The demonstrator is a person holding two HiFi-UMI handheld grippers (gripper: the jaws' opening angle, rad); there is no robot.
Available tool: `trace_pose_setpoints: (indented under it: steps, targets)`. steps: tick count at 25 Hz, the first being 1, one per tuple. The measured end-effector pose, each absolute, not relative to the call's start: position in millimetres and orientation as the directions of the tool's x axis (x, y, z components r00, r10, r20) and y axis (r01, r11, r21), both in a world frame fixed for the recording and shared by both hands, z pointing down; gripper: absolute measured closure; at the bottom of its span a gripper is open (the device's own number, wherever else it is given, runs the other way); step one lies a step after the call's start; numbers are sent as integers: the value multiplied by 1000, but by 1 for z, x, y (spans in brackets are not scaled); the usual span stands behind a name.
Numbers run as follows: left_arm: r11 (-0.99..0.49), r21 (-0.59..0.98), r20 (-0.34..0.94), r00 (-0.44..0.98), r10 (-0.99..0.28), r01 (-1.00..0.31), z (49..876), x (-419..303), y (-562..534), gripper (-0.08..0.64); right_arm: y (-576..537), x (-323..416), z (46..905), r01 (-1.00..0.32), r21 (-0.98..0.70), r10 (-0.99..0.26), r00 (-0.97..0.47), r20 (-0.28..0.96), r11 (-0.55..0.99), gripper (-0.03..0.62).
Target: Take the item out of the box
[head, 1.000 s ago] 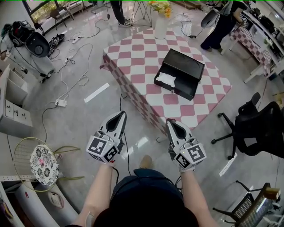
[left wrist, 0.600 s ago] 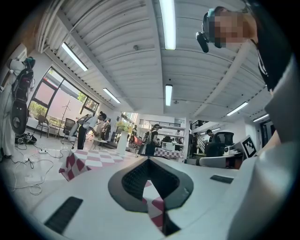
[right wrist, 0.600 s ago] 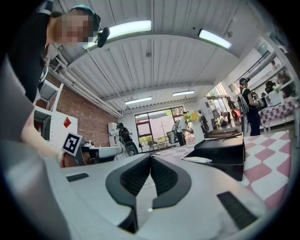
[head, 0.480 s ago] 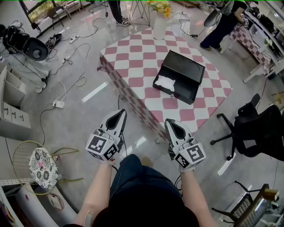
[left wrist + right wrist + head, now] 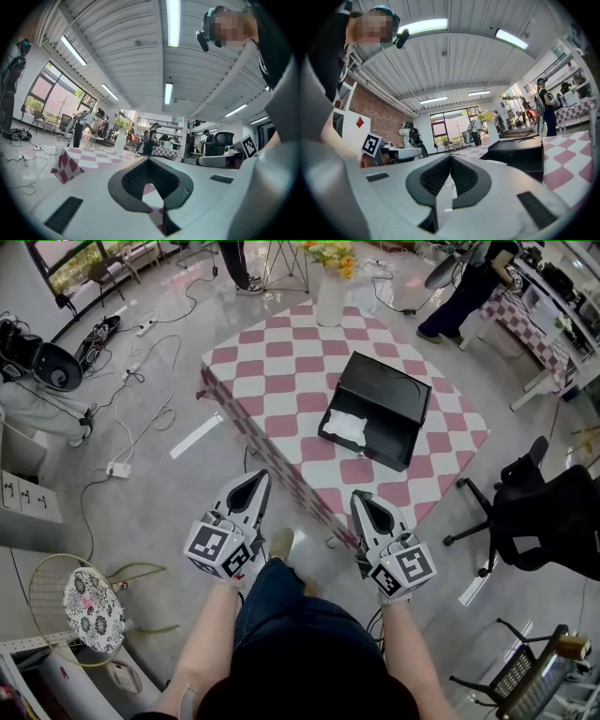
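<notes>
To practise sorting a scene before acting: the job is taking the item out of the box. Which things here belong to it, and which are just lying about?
Belongs to the job:
black box
white item inside it
checked table
left gripper
right gripper

Lying about:
vase of flowers
office chair
racket
floor cables

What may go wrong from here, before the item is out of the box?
1. The left gripper and right gripper are both shut; unless opened, they may only push the white item deeper.
2. The box lies toward the near edge of the table; a pull may drag it along.
</notes>
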State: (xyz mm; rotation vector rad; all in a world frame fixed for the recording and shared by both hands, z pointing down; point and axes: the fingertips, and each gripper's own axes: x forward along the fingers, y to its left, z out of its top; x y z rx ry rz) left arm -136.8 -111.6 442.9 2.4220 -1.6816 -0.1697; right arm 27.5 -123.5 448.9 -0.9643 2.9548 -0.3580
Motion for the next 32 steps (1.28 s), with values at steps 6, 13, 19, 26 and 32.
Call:
trace_pose_setpoints:
  steps: [6,13,19,26,32]
  targets:
    - [-403,217,7,414,-910,-889,438,-130,-154,559,-153,23,450,-613,-208,-611,-787,82,762,586]
    - [-466,231,22,483,-875,-854,448,-118,-193,559,-187,18,458,-654,-140,-638,-756,146,743,586]
    - [-505,233,46,528,-848,-831,459,-114,-219,558,-208,6,465,-662,-51,-640,-739,211,748,586]
    - [-552,237,79,583,-809,-799,470,-107,-243,559,-232,-3,476,-676,109,-672,-675,305,729,584]
    - [-581,253,98,618,-780,-774,479,-108,-261,560,-252,-6,485,-687,182,-697,-619,361,704,541]
